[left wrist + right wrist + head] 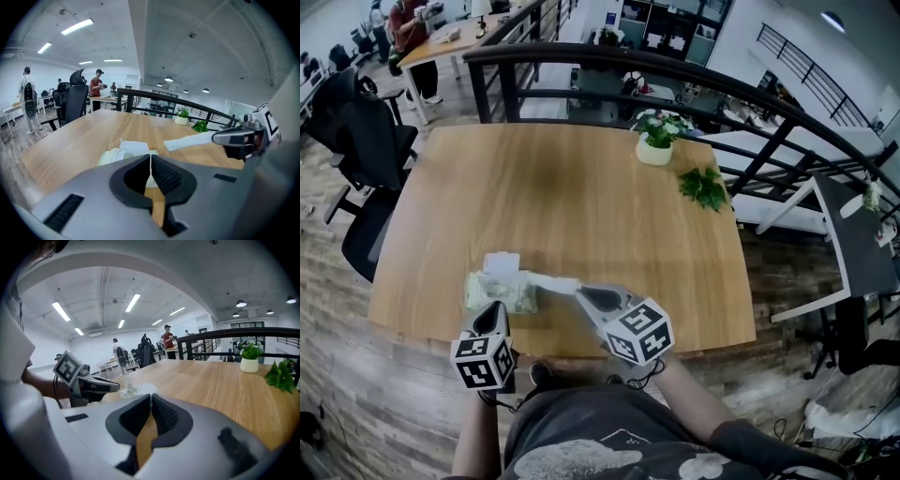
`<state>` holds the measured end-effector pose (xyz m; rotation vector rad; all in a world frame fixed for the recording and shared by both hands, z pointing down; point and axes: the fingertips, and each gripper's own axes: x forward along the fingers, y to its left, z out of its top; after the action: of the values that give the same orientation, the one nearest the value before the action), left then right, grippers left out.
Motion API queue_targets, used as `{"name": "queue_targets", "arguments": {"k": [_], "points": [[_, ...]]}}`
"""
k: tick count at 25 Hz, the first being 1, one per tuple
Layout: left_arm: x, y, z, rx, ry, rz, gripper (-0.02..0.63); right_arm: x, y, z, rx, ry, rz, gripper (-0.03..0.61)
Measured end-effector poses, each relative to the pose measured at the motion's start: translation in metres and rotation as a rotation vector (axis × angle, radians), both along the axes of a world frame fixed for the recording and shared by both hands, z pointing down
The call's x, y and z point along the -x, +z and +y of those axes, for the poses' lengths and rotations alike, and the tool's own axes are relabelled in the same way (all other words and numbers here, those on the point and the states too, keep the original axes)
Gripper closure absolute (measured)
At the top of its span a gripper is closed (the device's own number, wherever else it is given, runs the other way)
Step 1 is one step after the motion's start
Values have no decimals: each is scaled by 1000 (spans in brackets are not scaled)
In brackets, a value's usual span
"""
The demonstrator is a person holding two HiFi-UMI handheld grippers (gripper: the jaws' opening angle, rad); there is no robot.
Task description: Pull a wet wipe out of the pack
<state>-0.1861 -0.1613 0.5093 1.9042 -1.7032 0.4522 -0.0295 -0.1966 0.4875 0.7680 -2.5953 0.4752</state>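
Observation:
The pale green wet wipe pack (499, 292) lies near the table's front edge with its white flap (502, 263) raised. My left gripper (497, 306) is at the pack's near edge, its jaws shut on a thin bit of that edge (150, 164). A white wipe (553, 281) stretches rightward from the pack's top to my right gripper (580, 290), which is shut on its end. In the left gripper view the wipe (187, 140) hangs taut from the right gripper (214, 138). The right gripper view shows the pack (129, 390) beside the left gripper (117, 387).
The wooden table (562, 187) carries a potted flower (655, 141) and a green sprig (704, 187) at its far right. A black railing (694, 70) runs behind it. Office chairs (366, 141) stand to the left, and people stand far off.

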Motion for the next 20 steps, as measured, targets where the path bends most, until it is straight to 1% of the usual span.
{"name": "queue_targets", "arguments": {"k": [2, 9, 14, 20], "points": [[-9, -7, 5, -15, -9, 0, 597, -5, -9, 3, -8, -14, -18, 548], [-43, -33, 28, -58, -29, -15, 597, -32, -33, 17, -60, -62, -33, 548], [-58, -49, 41, -93, -72, -21, 597, -48, -42, 29, -88, -102, -40, 548], [-82, -59, 60, -113, -104, -32, 597, -68, -50, 47, -110, -153, -50, 548]]}}
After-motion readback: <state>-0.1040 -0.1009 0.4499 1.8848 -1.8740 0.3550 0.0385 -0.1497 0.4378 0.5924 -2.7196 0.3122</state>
